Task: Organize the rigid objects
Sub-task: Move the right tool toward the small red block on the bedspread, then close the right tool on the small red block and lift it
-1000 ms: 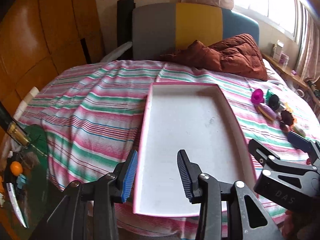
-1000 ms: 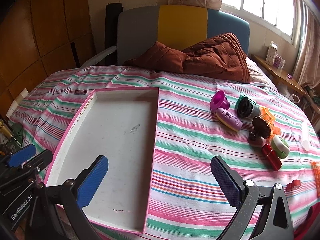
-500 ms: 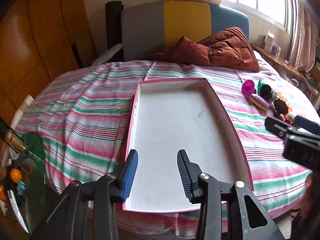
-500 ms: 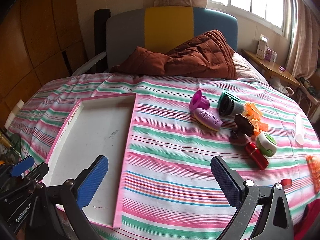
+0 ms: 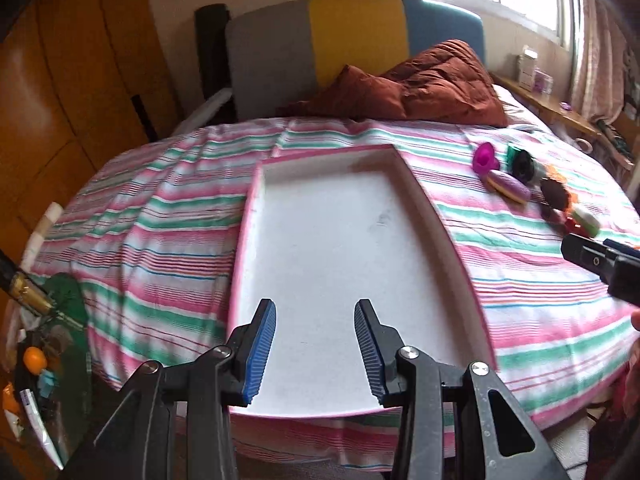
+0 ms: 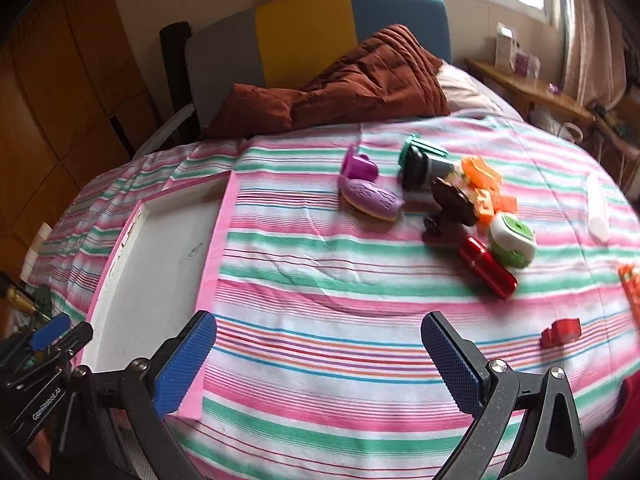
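Note:
A pink-rimmed white tray (image 5: 436,216) (image 6: 218,240) lies bare on the striped bed. My left gripper (image 5: 316,350) hovers open over its near end, nothing between the blue pads. My right gripper (image 6: 320,360) stands wide open above bare bedspread to the tray's right. Beyond it lies a cluster of toys: a purple cup (image 6: 359,167), a purple oval (image 6: 370,200), a dark green-capped cylinder (image 6: 424,162), a brown mushroom shape (image 6: 452,202), orange blocks (image 6: 486,188), a green-and-white roll (image 6: 512,240) and a red cylinder (image 6: 486,266). The same cluster (image 5: 532,190) shows in the left wrist view.
A brown quilt (image 6: 360,84) is heaped at the headboard. A white stick (image 6: 597,208), a small red piece (image 6: 560,332) and an orange piece (image 6: 630,284) lie at the right. A cluttered side table (image 5: 44,352) stands left of the bed, a wooden shelf (image 6: 532,88) under the window.
The right gripper has slid rightward, off the tray and over the bedspread, closer to the toys. The left gripper shifted slightly right over the tray's near end. Both stayed open.

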